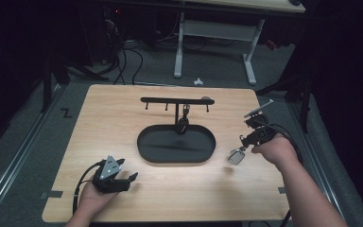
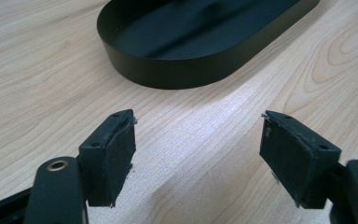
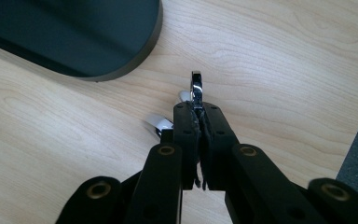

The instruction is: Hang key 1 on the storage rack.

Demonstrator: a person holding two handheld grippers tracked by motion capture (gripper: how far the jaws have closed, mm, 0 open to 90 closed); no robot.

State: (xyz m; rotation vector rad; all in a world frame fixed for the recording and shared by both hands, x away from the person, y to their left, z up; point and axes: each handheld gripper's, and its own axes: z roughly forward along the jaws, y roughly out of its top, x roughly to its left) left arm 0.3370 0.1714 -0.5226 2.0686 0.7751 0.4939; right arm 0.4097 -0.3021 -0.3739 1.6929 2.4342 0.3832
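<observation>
High view first: the right gripper (image 1: 247, 142) hangs off the right end of the black oval tray (image 1: 203, 156), jaws pinched shut on a small shiny metal piece (image 1: 237, 156) that dangles above the table (image 1: 123, 109). Looks like a keyring or clip, hard to say from here. The rack with its pegs (image 1: 176, 100) rises from the tray's far side, and something already hangs on it near the post (image 1: 185, 113). If the piece is headed for a peg, that post and the hanging bit are in the way, and a swinging load could easily knock them. The left gripper (image 1: 128, 179) rests near the tray's front-left, out of the action.

Left gripper view: pads (image 2: 116, 156) wide apart, nothing between them, tray wall (image 2: 177, 70) just ahead.

Right gripper view: jaws clamped on a thin chrome edge (image 3: 196, 88), tray (image 3: 98, 46) up to the left. Only a sliver is pinched, so I reckon a jolt could twist it loose and drop it.
</observation>
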